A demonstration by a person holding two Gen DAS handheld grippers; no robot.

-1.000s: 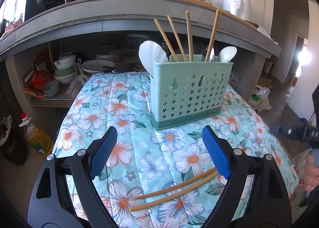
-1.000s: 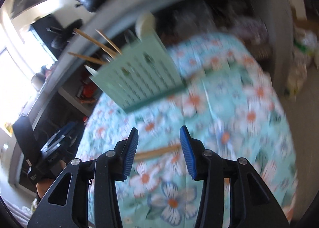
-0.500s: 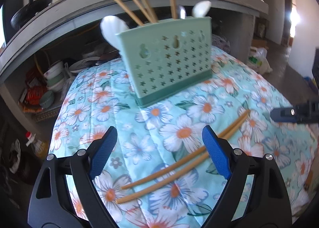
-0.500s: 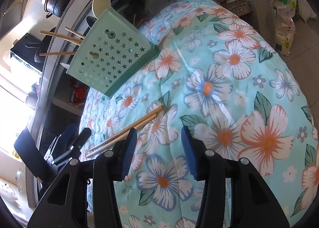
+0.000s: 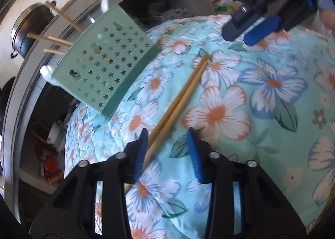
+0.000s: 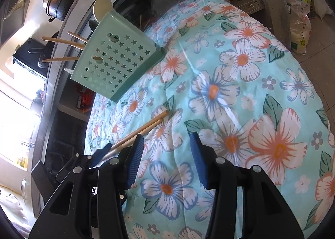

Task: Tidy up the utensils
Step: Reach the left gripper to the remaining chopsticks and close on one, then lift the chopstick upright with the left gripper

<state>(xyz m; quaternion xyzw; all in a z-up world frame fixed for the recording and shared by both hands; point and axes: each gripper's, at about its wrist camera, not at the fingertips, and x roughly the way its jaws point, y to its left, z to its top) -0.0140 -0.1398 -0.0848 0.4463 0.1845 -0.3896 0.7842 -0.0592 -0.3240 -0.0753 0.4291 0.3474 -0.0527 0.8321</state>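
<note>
Two tan wooden chopsticks [image 5: 178, 100] side by side, flat on flowered cloth, near ends between the closing left gripper [image 5: 168, 152] jaws, against its left pad. Beyond, mint-green star-punched holder [image 5: 106, 59], upright, with more chopsticks and pale spoons inside.

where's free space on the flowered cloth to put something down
The wide stretch of flowered cloth right of the loose chopsticks and in front of the right gripper is bare. It is crowded near the green holder and around the left gripper, closing over the chopsticks.

Mint-green holder [image 5: 104, 67] (star cutouts), tan chopsticks [image 5: 184, 90], turquoise cloth [image 5: 272, 113] with white-and-orange flowers.
</note>
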